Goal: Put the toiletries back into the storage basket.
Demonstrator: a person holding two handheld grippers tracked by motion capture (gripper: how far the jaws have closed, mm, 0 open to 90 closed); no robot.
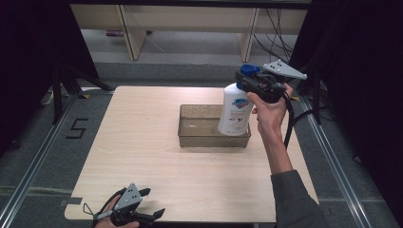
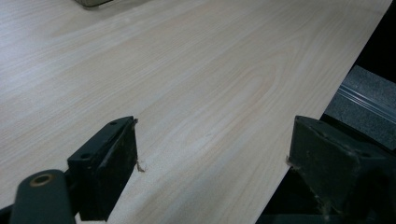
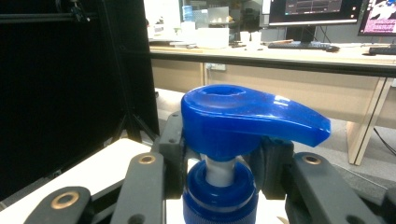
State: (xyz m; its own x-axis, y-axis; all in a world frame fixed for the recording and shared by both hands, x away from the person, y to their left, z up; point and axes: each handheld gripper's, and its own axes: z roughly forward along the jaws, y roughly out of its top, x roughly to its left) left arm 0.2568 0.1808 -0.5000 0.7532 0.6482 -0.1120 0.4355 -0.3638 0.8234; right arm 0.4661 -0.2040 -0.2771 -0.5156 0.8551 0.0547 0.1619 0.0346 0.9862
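Note:
A white pump bottle (image 1: 235, 110) with a blue pump head (image 3: 243, 119) hangs upright over the right end of a clear rectangular bin (image 1: 190, 135). My right gripper (image 1: 249, 81) is shut on the bottle's neck just under the pump head, jaws on either side of it (image 3: 219, 172). At the table's near left edge my left gripper (image 1: 153, 203) rests low, open, its fingers (image 2: 114, 161) wide apart over bare wood with nothing between them.
The light wooden table (image 1: 142, 156) has its front edge right by the left gripper. Black curtains flank both sides. Desk legs and cables stand behind the table; monitors (image 3: 317, 10) sit on a far desk.

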